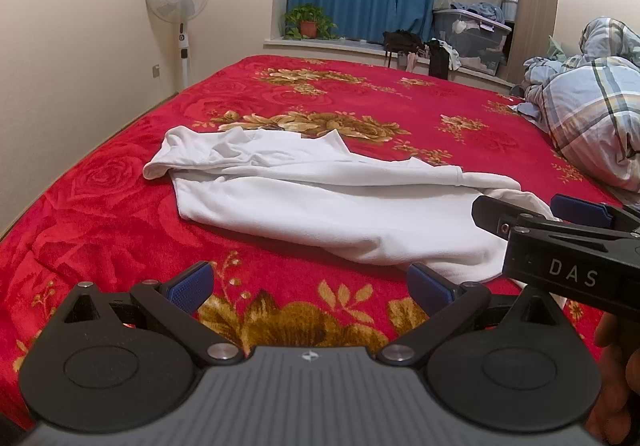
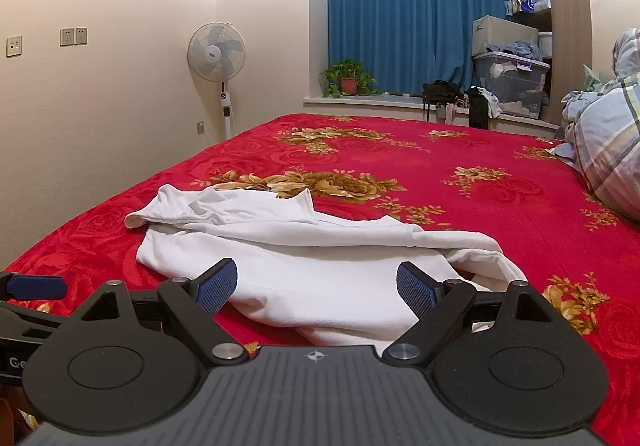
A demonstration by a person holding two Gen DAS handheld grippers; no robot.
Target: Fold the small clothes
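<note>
A white garment point(image 1: 320, 201) lies crumpled and partly folded on the red flowered bedspread point(image 1: 100, 213); it also shows in the right wrist view point(image 2: 312, 266). My left gripper point(image 1: 310, 286) is open and empty, just short of the garment's near edge. My right gripper point(image 2: 316, 290) is open and empty, its blue pads over the garment's near edge. The right gripper also shows in the left wrist view point(image 1: 540, 213), at the garment's right end. One finger point(image 2: 36, 286) of the left gripper shows at the left edge of the right wrist view.
A plaid duvet point(image 1: 592, 113) is heaped at the bed's right side. A standing fan point(image 1: 178, 1) stands by the left wall. A potted plant point(image 1: 308, 21), bags and a storage bin point(image 1: 472, 33) sit on the window ledge under the blue curtain.
</note>
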